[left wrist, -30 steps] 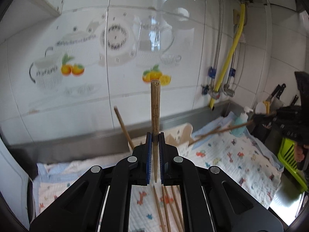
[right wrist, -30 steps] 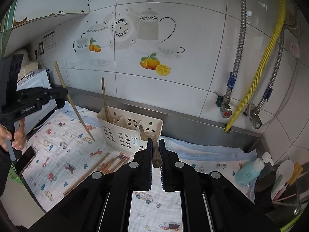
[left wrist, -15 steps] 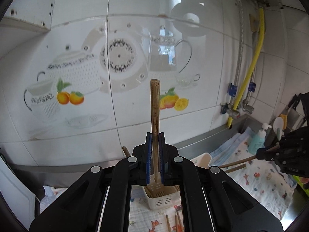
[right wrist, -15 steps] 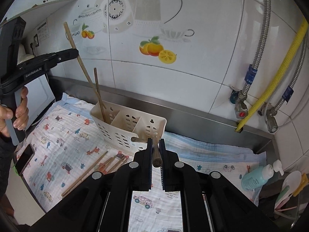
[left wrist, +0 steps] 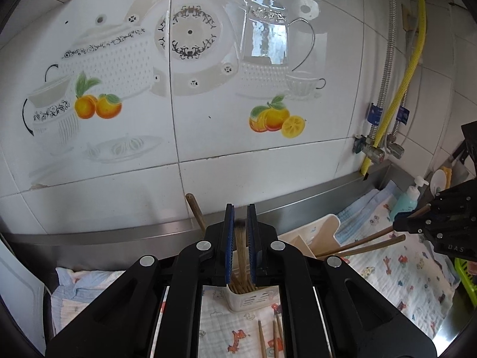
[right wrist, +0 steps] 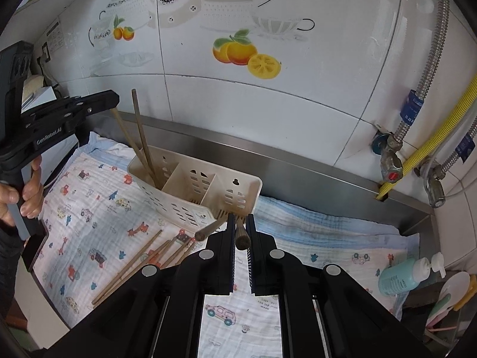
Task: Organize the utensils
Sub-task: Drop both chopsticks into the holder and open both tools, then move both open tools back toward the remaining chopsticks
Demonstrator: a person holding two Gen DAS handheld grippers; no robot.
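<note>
A cream slotted utensil holder [right wrist: 184,197] stands on a printed cloth by the wall. My left gripper [left wrist: 240,208] hangs over its left compartment, and its jaws are opening. The blurred wooden chopstick [left wrist: 240,238] between them slides down into the holder [left wrist: 247,298], with small gaps beside the pads. A second chopstick [right wrist: 143,137] leans in that same compartment. My right gripper [right wrist: 240,217] is shut on another chopstick [right wrist: 243,238], whose far end reaches into the right compartment beside a leaning one [right wrist: 208,229]. Several loose chopsticks [right wrist: 140,262] lie on the cloth in front.
A person's hand [right wrist: 29,191] grips the left tool's handle at the left. A teal pump bottle [right wrist: 399,277] and spoons stand at the right. A yellow hose [right wrist: 432,137] and valves run down the tiled wall. A green basket [left wrist: 465,274] sits at the far right.
Both grippers moved in closer over the holder and tilted down. The left chopstick, which stood high above the jaws, has slipped down between them into the holder.
</note>
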